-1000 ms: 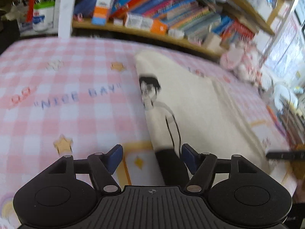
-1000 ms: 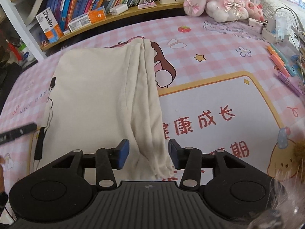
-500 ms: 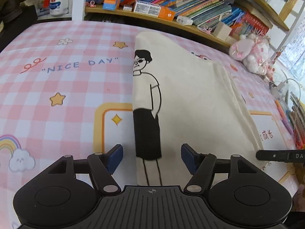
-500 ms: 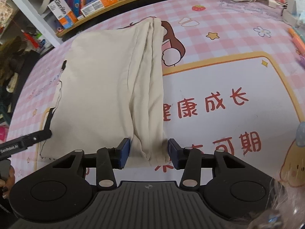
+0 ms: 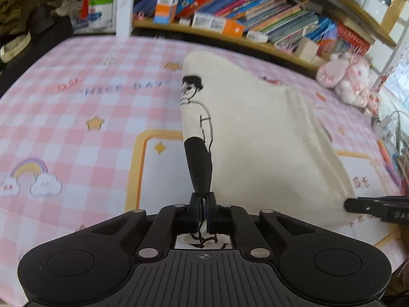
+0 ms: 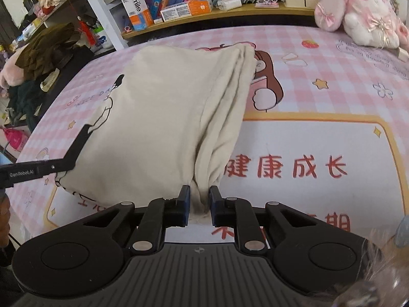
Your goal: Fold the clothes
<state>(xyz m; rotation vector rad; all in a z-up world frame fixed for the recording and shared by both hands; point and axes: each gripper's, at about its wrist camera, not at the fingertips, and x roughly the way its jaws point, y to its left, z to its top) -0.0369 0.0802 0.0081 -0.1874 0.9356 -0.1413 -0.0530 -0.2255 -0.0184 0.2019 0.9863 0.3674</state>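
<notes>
**A:** Start with the biggest thing. Why is the table laid out like that?

**B:** It's covered by a smooth pink-checked mat printed with stars, a rainbow and red characters, flat enough that cloth slides and lies true on it. The cream garment lies lengthwise down the middle of it, already narrowed into a long panel, so I'd judge the next fold brings the near end up towards the far end.

**A:** What is the cloth like?

**B:** Soft, matte, a limp knit. Its right edge is stacked in several rounded layers; its left edge carries a black line drawing of a standing figure.

**A:** And the two claws?

**B:** Each takes a near corner, which keeps the hem straight when lifted. The left claw has just been closing and is now pressed together, pinching the thin printed edge. The right claw has also just been closing, and its blue pads grip the thicker bunched layers, so its jaws stand slightly apart.

**A:** Anything smaller?

**B:** A plush rabbit sits at the far right, clear of the fold.
</notes>
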